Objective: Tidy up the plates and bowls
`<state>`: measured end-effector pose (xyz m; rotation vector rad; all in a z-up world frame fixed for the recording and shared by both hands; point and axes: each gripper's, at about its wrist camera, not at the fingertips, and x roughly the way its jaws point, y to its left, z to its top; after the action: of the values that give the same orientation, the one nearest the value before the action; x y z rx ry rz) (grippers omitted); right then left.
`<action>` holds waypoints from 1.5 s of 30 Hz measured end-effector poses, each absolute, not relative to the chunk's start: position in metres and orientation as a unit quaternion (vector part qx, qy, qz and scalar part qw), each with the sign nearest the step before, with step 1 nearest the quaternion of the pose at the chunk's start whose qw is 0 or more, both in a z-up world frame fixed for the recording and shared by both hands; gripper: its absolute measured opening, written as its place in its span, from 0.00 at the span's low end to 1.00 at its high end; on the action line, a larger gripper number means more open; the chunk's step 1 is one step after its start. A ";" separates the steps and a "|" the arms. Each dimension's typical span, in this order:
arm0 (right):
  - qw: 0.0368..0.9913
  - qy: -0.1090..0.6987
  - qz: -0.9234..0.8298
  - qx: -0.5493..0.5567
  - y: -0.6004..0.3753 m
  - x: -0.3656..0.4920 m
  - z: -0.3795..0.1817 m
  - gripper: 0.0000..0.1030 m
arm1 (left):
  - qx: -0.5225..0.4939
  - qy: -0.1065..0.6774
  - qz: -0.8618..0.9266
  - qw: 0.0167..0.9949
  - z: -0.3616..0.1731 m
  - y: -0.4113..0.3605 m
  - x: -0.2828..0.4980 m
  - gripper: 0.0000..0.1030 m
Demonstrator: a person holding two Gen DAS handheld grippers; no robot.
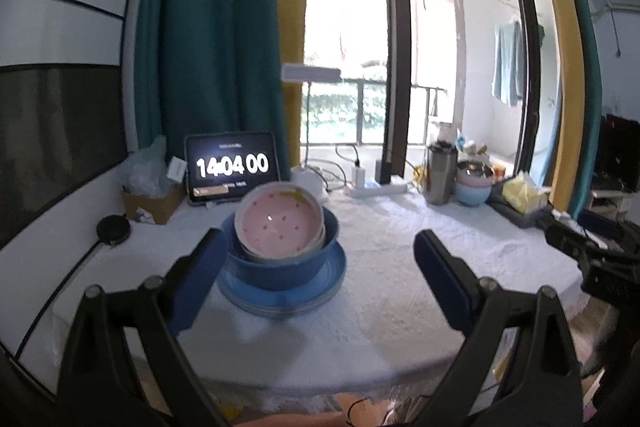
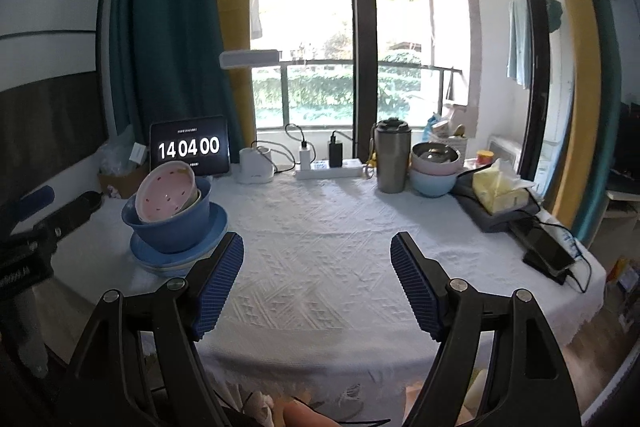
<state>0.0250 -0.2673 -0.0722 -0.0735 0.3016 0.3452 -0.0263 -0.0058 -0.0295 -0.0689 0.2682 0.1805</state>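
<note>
Blue pads on both the left gripper (image 1: 316,279) and right gripper (image 2: 318,285) are standing wide apart and empty, stack of plates and bowls (image 1: 282,251) sitting just beyond the left fingertips, so I'd be checking the tilted pink bowl (image 1: 279,218) is seated before backing off.

Tablet clock (image 2: 189,147), steel tumbler (image 2: 392,156), tissue pack (image 2: 499,190), power strip (image 2: 332,171)
</note>
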 end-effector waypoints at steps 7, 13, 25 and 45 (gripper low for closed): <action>0.975 0.133 0.172 -0.033 -0.268 0.015 -0.063 0.77 | -0.040 0.112 0.100 0.988 -0.019 -0.001 -0.039 0.93; 0.975 0.137 0.172 -0.033 -0.264 0.017 -0.062 0.77 | -0.044 0.106 0.108 0.988 -0.017 0.004 -0.043 0.93; 0.975 0.141 0.172 -0.030 -0.262 0.016 -0.063 0.77 | -0.047 0.112 0.110 0.987 -0.018 0.006 -0.044 0.92; 0.974 0.150 0.169 -0.018 -0.266 0.018 -0.066 0.77 | -0.047 0.114 0.111 0.986 -0.020 0.003 -0.044 0.93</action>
<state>0.0183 -0.2664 -0.0655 -0.0372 0.3024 0.3415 -0.0435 0.0033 -0.0198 -0.0949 0.2286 0.2239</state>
